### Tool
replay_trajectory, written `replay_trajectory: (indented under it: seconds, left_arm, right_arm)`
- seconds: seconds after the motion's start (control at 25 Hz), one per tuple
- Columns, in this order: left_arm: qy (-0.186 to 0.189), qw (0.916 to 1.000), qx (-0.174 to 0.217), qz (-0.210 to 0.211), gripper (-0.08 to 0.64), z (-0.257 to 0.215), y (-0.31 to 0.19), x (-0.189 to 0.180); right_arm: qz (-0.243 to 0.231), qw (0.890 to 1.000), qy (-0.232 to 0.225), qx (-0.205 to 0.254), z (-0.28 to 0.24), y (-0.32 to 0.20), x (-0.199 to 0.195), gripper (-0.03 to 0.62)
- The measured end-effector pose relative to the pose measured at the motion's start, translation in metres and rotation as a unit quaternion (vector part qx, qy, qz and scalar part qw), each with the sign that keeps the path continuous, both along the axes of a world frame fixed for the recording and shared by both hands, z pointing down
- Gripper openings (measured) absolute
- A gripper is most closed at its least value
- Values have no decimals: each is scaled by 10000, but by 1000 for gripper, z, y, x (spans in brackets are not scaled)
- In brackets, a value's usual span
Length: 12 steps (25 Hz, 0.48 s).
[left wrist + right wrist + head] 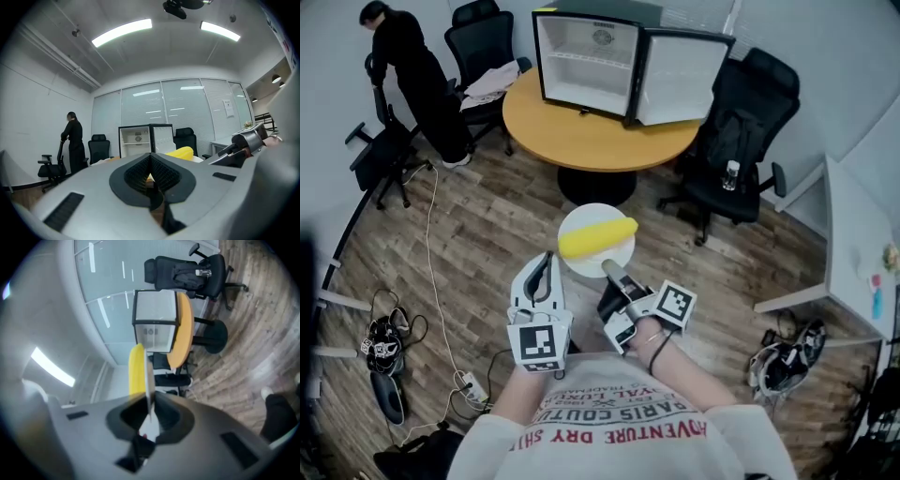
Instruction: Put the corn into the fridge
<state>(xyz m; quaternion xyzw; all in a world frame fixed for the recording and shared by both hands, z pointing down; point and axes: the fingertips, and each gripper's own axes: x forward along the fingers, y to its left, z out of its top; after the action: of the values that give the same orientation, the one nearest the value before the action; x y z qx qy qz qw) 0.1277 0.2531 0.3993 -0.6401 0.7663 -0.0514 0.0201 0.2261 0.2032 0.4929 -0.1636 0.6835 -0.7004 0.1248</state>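
A yellow corn cob (597,238) lies on a small white plate (587,215), held in the air over the wooden floor. My right gripper (607,267) is shut on the plate's near rim. In the right gripper view the plate (149,380) shows edge-on between the jaws, with the corn (136,371) beside it. My left gripper (542,272) hangs just left of the plate, shut and holding nothing. From the left gripper view the corn (180,152) shows past the closed jaws. The small fridge (591,61) stands on the round wooden table (591,131) ahead, its door (680,80) swung open to the right.
Black office chairs (741,131) ring the table, one at the right and others at the back left. A person in black (408,66) stands at the far left. A white desk (858,244) is at the right. Shoes (384,342) and cables lie on the floor at left.
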Motion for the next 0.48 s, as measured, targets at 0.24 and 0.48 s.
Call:
replay_trajectory:
  seconds: [0.24,0.48]
  left_arm:
    - [61,10000,-30,-15,25,10,6,-4]
    - [165,9997,-43,167,25,13,-14,-55]
  right_arm:
    - [80,9999,-17,-141,5,0,0,49]
    - [179,9996,87,-200,10,-19,-51,49]
